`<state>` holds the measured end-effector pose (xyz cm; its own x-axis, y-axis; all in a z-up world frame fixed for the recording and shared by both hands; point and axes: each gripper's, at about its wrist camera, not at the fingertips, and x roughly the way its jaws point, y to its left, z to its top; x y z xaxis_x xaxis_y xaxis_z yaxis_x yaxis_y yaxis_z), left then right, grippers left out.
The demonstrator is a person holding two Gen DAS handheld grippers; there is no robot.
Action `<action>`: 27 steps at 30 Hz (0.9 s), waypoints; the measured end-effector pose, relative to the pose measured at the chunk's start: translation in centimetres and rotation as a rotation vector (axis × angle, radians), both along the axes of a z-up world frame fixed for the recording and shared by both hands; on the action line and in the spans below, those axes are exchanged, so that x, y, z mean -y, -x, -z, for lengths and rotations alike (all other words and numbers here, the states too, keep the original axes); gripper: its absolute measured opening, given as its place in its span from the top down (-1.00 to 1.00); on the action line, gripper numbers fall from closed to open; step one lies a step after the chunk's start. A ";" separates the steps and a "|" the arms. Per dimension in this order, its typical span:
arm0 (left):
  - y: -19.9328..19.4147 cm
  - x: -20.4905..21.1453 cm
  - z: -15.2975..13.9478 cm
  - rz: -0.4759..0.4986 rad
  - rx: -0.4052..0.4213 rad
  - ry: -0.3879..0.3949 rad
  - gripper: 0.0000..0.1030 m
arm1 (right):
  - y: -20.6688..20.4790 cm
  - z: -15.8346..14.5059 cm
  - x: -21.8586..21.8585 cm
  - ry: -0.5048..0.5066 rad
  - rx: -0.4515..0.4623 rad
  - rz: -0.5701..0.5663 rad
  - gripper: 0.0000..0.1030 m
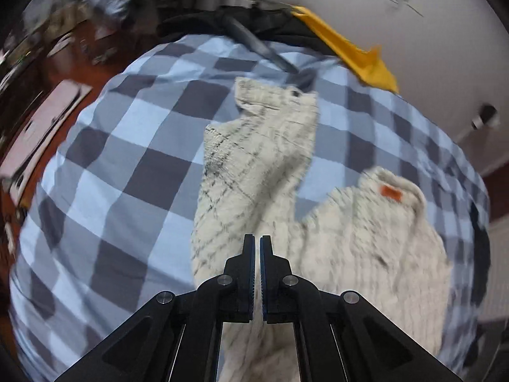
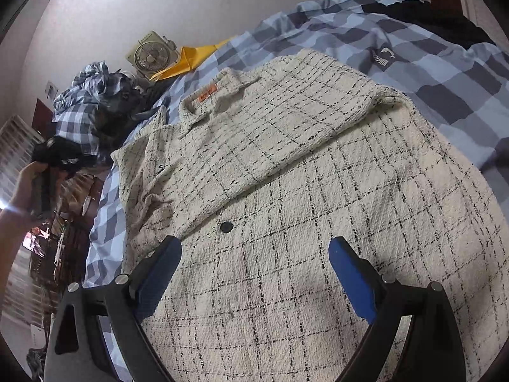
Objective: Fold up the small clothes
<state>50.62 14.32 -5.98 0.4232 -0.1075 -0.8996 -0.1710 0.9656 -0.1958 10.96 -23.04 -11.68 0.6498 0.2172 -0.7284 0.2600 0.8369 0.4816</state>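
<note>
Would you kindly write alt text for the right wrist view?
The open right gripper hovers over a cream checked jacket with an orange collar label, spread on a blue checked bedspread. A small fan stands by the wall.

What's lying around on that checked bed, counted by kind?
Cream tweed shirts with black grid lines: 1
Yellow plastic sheets: 1
Beige table fans: 1
Blue-grey checked bedcovers: 1
Total: 4
</note>
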 end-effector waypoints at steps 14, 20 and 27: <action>-4.0 -2.9 4.2 -0.148 0.028 -0.129 0.97 | -1.3 2.6 -0.7 0.032 -0.090 -0.035 -0.78; -1.8 -1.6 2.9 -0.055 0.157 -0.371 0.97 | -0.7 1.7 -1.0 0.068 -0.063 -0.046 -0.78; -0.9 -4.0 3.1 -0.092 0.035 -0.321 0.97 | -1.2 1.8 -1.1 0.052 -0.080 -0.051 -0.78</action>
<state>51.53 18.31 -9.05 0.4494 0.2191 -0.8660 -0.2586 0.9598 0.1086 12.12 -21.93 -13.51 0.5783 0.2090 -0.7886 0.2526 0.8732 0.4167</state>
